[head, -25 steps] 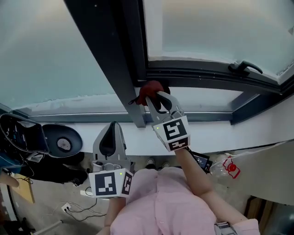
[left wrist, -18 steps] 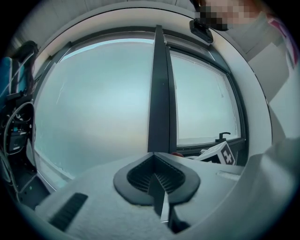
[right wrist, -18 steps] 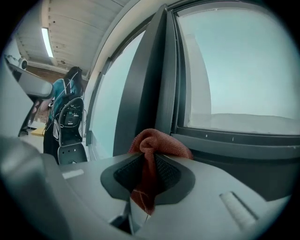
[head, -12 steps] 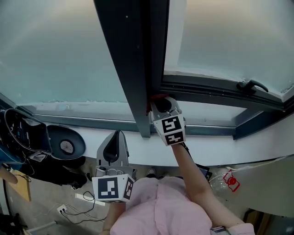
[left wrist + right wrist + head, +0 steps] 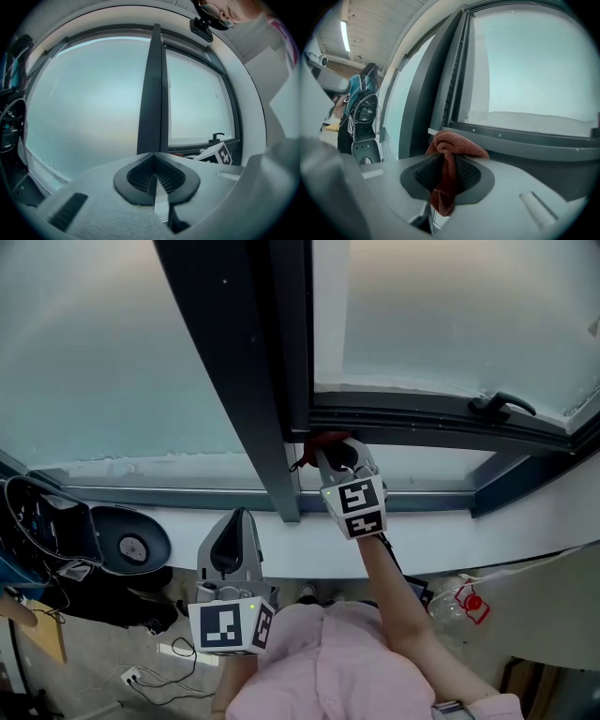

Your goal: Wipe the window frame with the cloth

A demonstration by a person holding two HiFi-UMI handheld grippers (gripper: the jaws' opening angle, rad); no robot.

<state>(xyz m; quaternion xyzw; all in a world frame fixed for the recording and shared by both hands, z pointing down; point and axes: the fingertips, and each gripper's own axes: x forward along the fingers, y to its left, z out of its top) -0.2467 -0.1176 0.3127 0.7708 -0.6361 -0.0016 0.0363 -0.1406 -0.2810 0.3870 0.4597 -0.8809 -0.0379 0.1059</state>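
Low against the window frame point(image 5: 422, 423), the right gripper point(image 5: 331, 452) clamps the cloth point(image 5: 321, 439); the left gripper point(image 5: 236, 517) hangs farther off, closed, empty.

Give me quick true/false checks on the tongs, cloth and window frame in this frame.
1. The right tongs are clamped on a red cloth. True.
2. The left tongs are open. False: they are shut, with nothing between them.
3. The cloth is at the frame's lower corner, beside the dark mullion. True.
4. The window handle is left of the mullion in the head view. False: it is to the right of the mullion.
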